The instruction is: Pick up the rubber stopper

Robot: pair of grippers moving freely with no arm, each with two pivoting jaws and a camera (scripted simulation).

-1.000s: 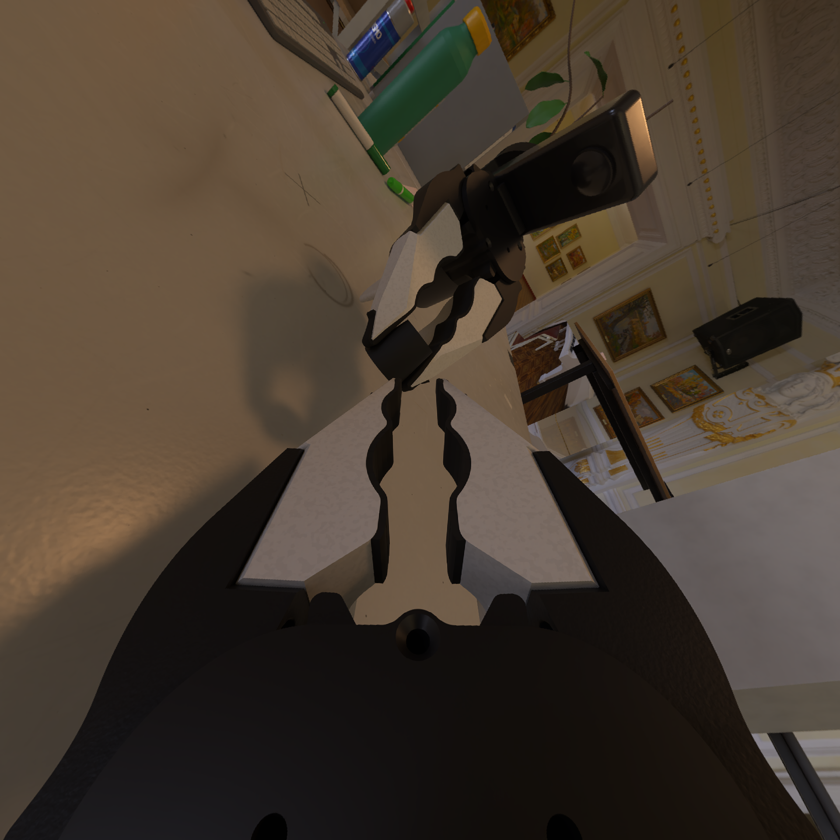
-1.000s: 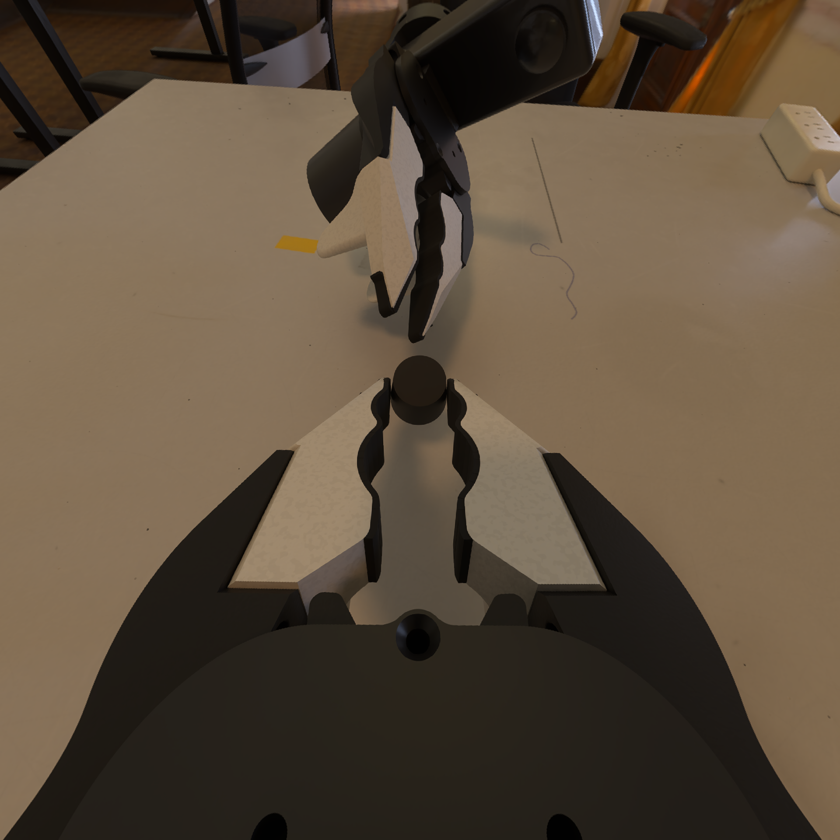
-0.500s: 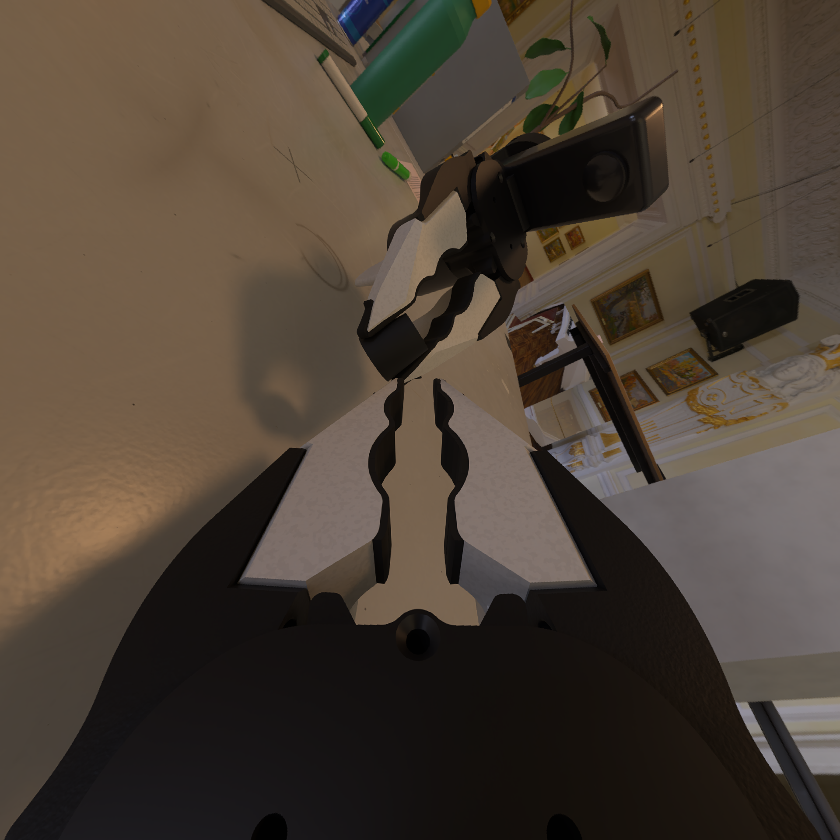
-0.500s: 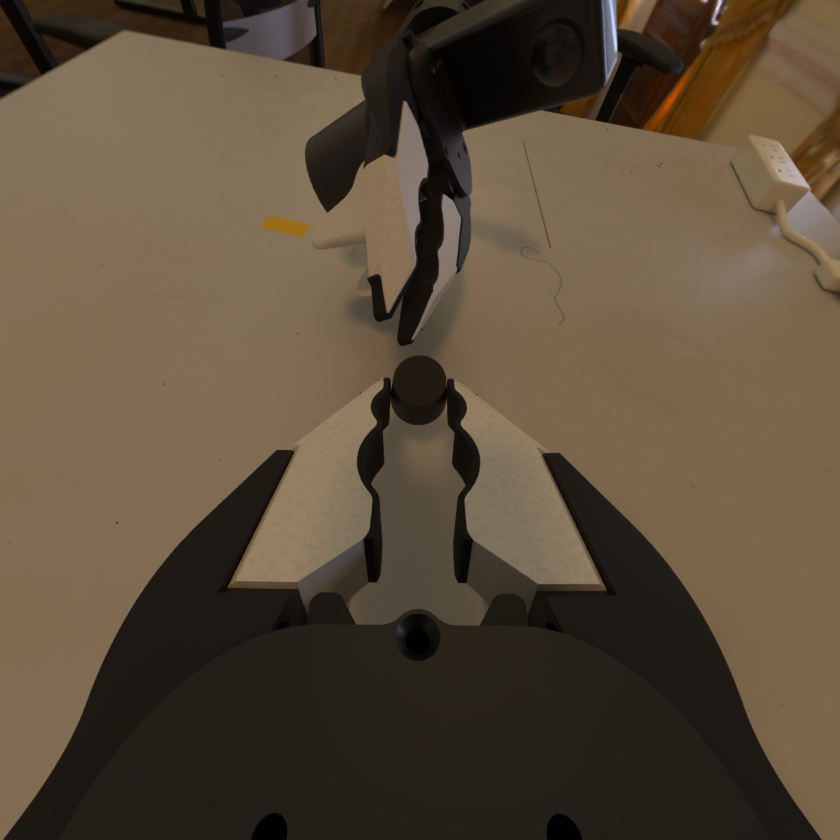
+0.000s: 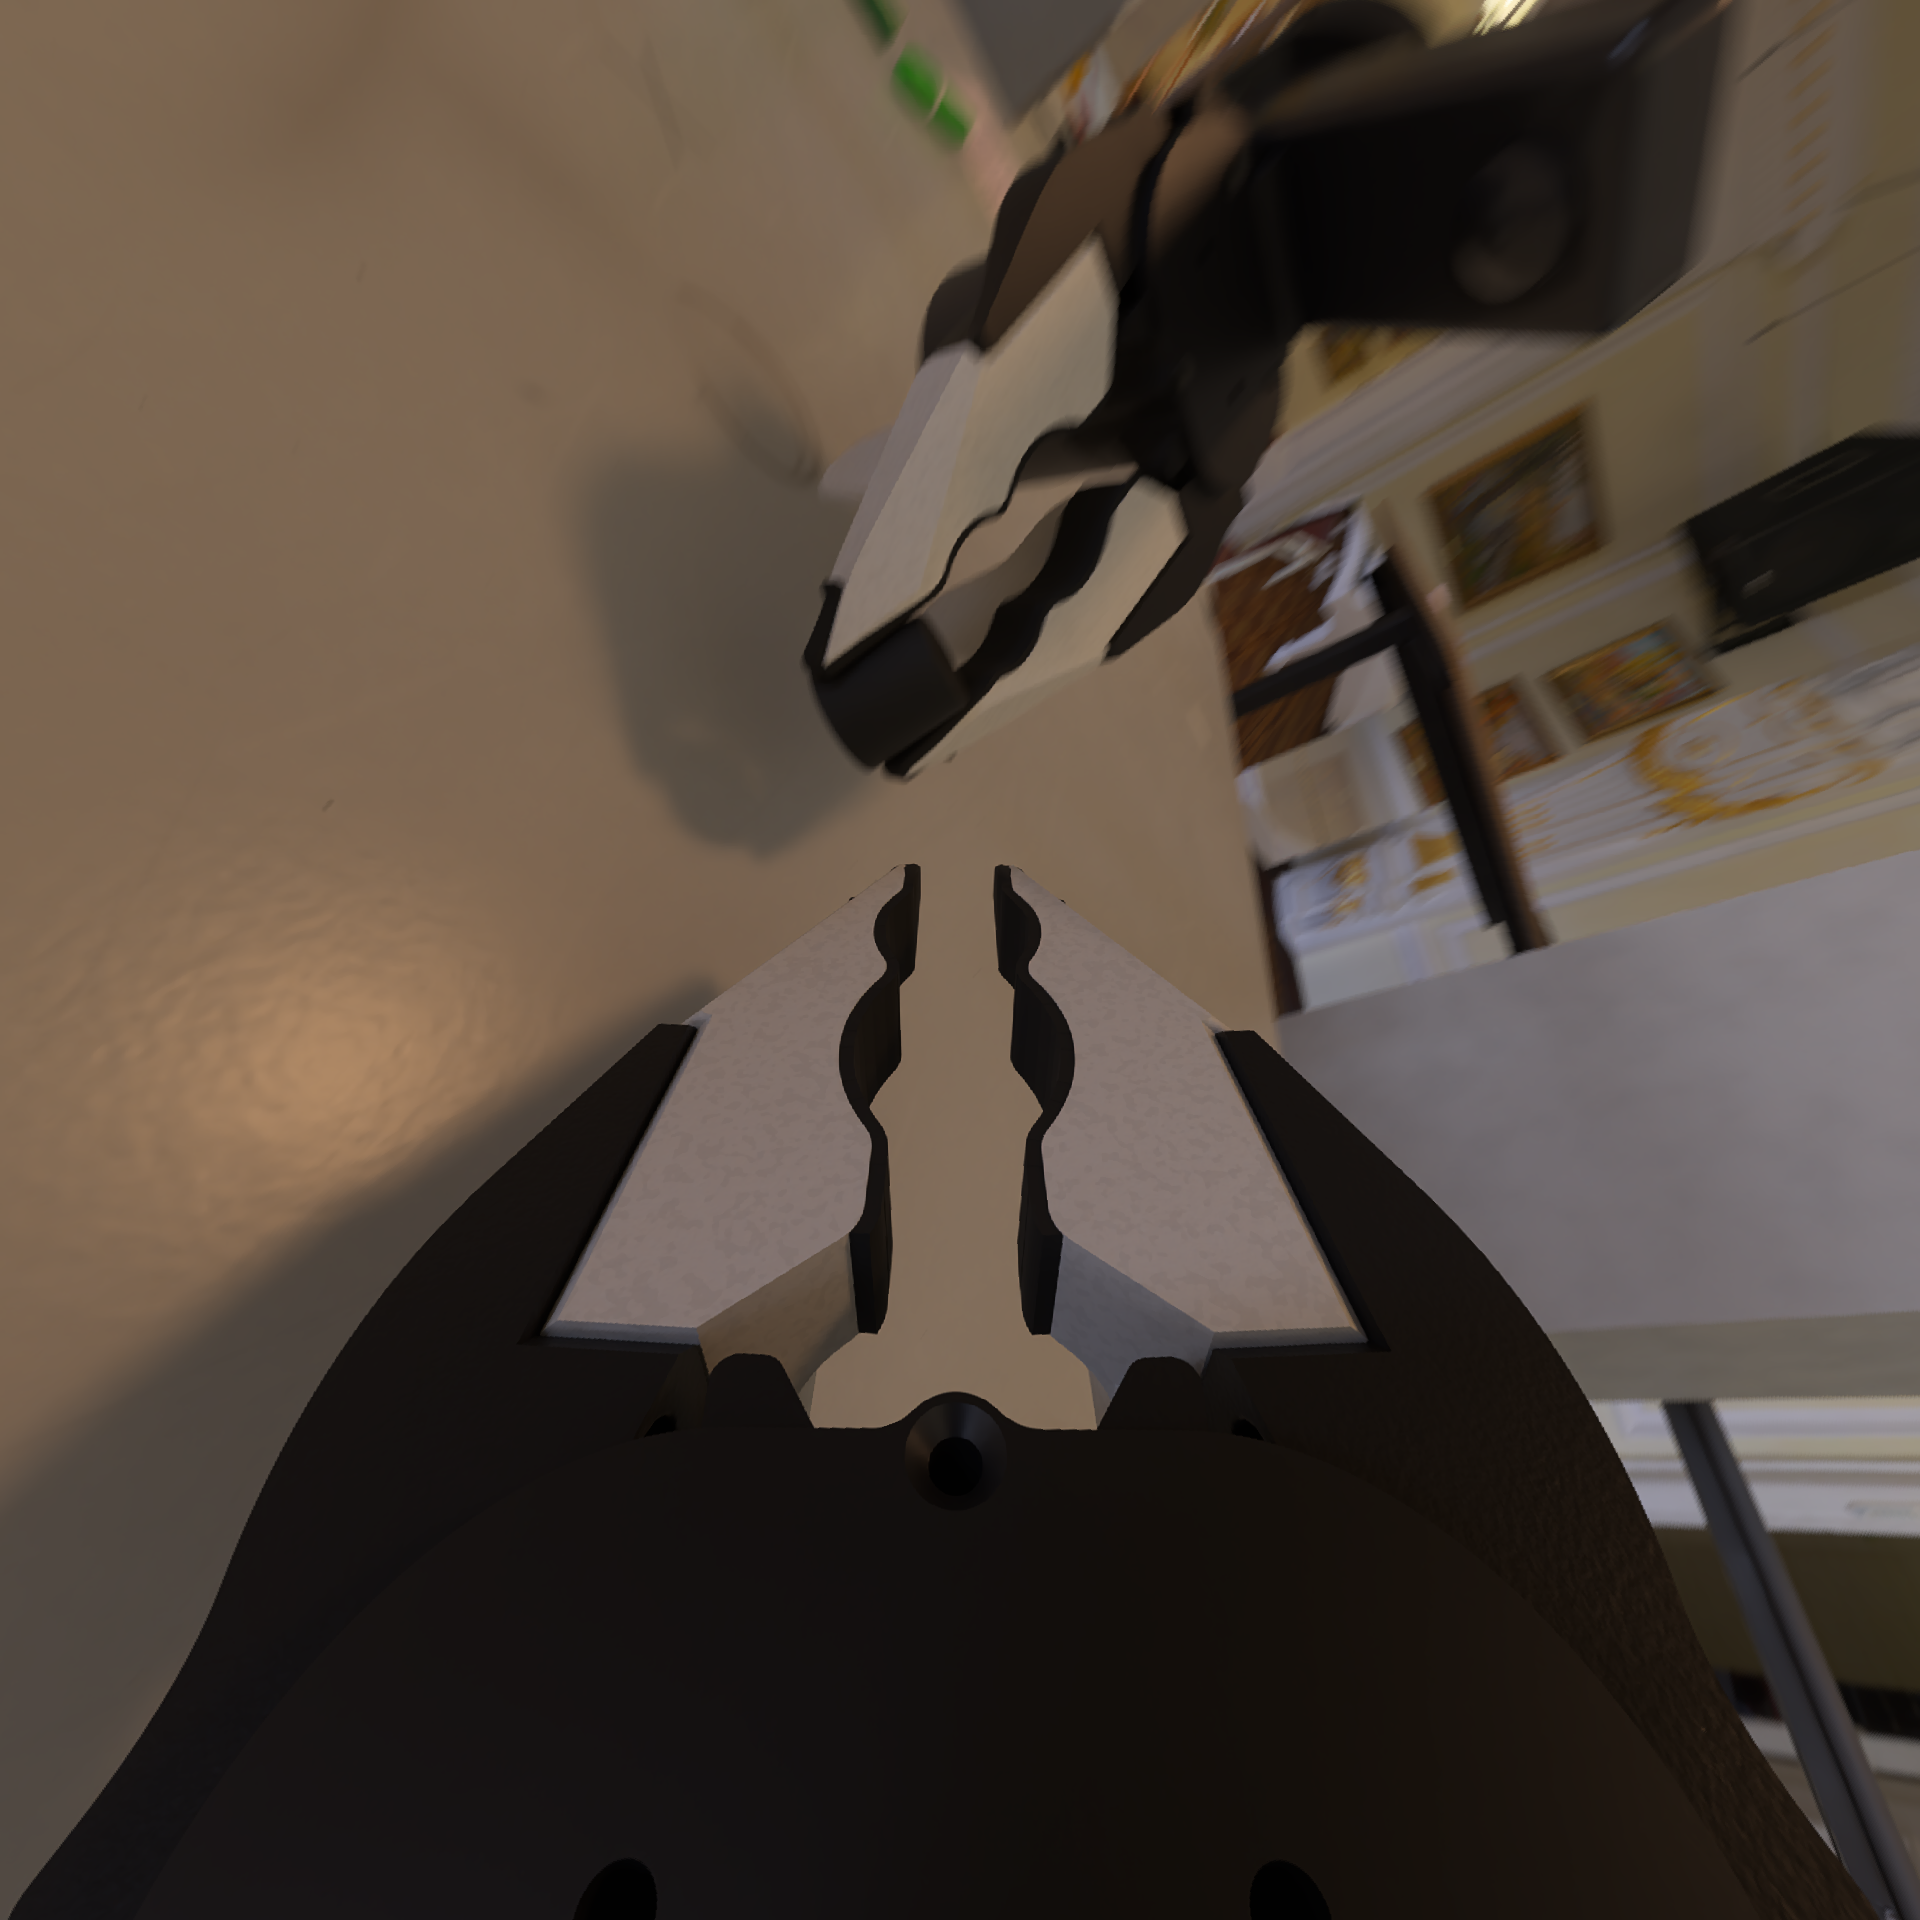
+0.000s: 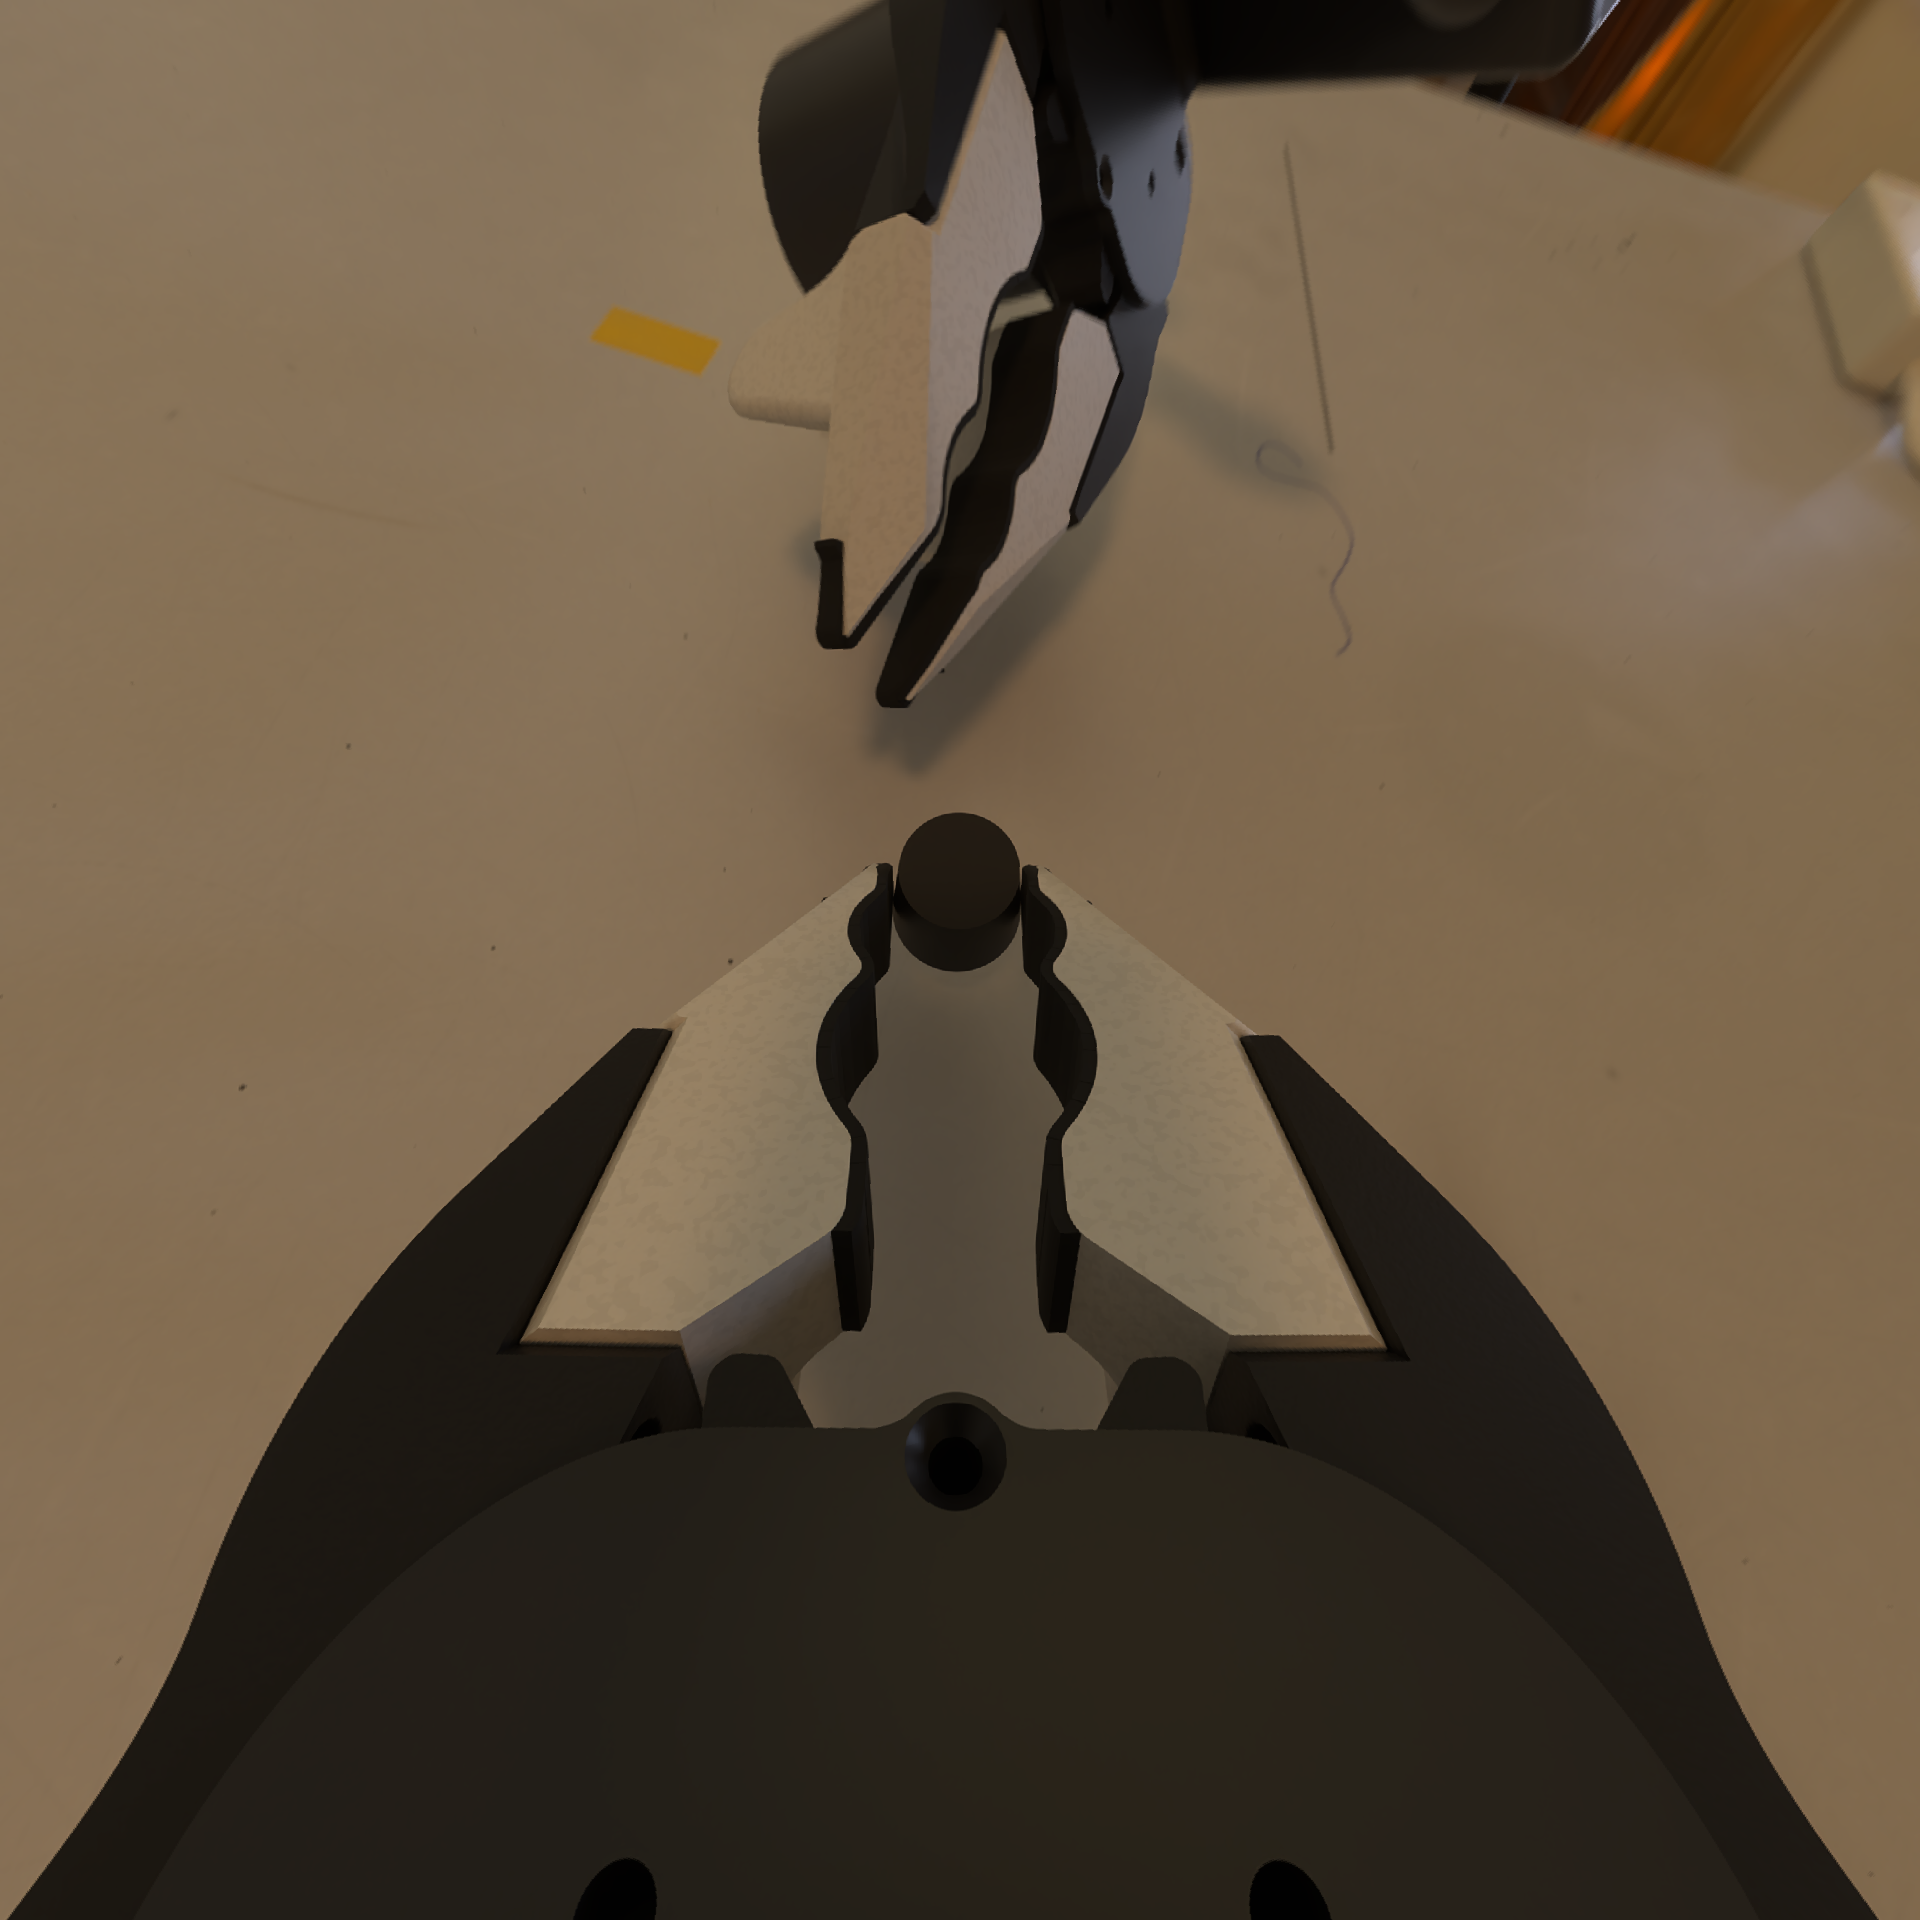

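Note:
The rubber stopper (image 6: 956, 883) is a small dark cylinder clamped between the fingertips of my right gripper (image 6: 956, 896), which holds it above the beige table (image 6: 312, 727). In the left wrist view the stopper (image 5: 888, 696) shows at the right gripper's tips, with their shadow apart on the table (image 5: 312, 520). My left gripper (image 5: 957, 883) is empty, its jaws nearly together with only a narrow gap. It hangs just beyond the stopper in the right wrist view (image 6: 862, 665), tips pointing down toward it.
A yellow tape strip (image 6: 655, 341) and a white block (image 6: 790, 379) lie on the table behind the left gripper. A pen scribble (image 6: 1330, 540) and a white power strip (image 6: 1870, 281) are at the right. A green marker (image 5: 920, 83) lies far off.
The two grippers have drawn closer together, so each looms larger in the other's view. The right gripper still holds the stopper. The left wrist view is blurred by motion.

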